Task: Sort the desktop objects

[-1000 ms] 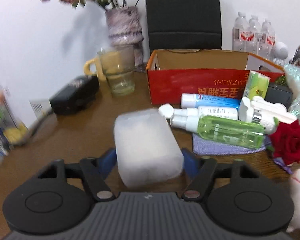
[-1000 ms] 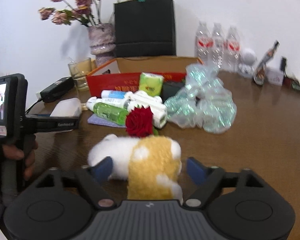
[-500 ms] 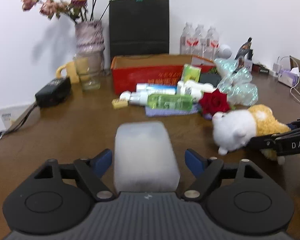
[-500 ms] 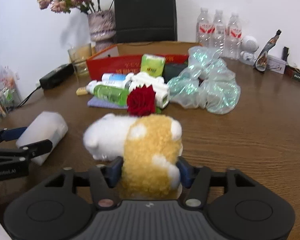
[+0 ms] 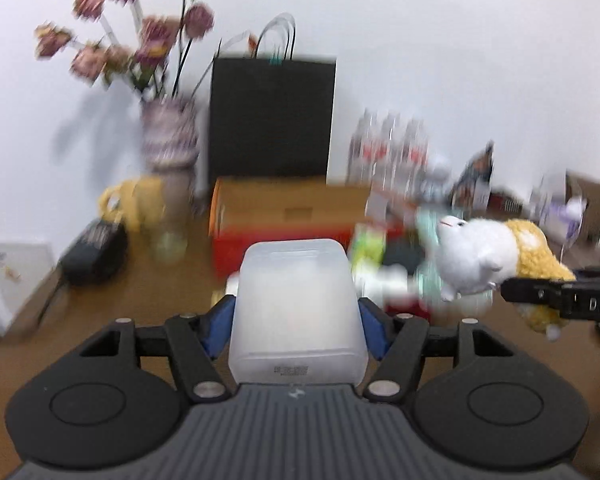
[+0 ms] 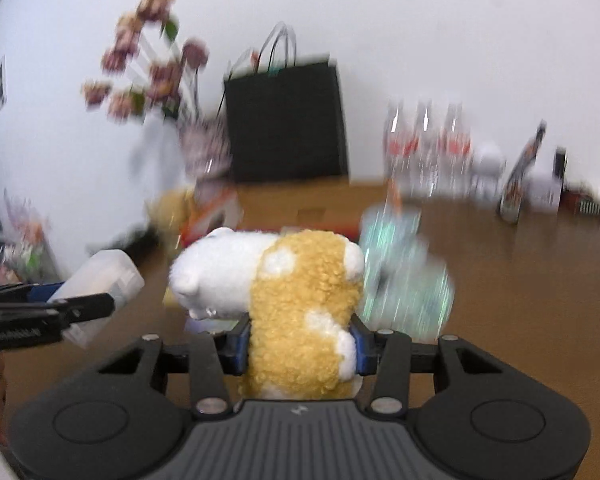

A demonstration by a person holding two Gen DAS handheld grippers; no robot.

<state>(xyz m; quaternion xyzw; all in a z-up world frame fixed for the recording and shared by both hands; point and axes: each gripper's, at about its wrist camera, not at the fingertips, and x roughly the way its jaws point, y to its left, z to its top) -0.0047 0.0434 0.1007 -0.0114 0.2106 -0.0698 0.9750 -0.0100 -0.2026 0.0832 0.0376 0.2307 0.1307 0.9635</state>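
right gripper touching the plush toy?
Touching. Right wrist view: both fingers press into the plush toy's yellow body, right gripper clamped on it.

A brown wooden table (image 5: 100,320) is seen beyond the tongs. Ahead of them a red box (image 5: 276,216) is set on it, with a black bag (image 5: 272,120) behind. To the left are placed a vase (image 5: 170,140), a yellow mug (image 5: 128,204) and a black adapter (image 5: 94,256); 3 bottles (image 6: 424,144) are stood to the right.
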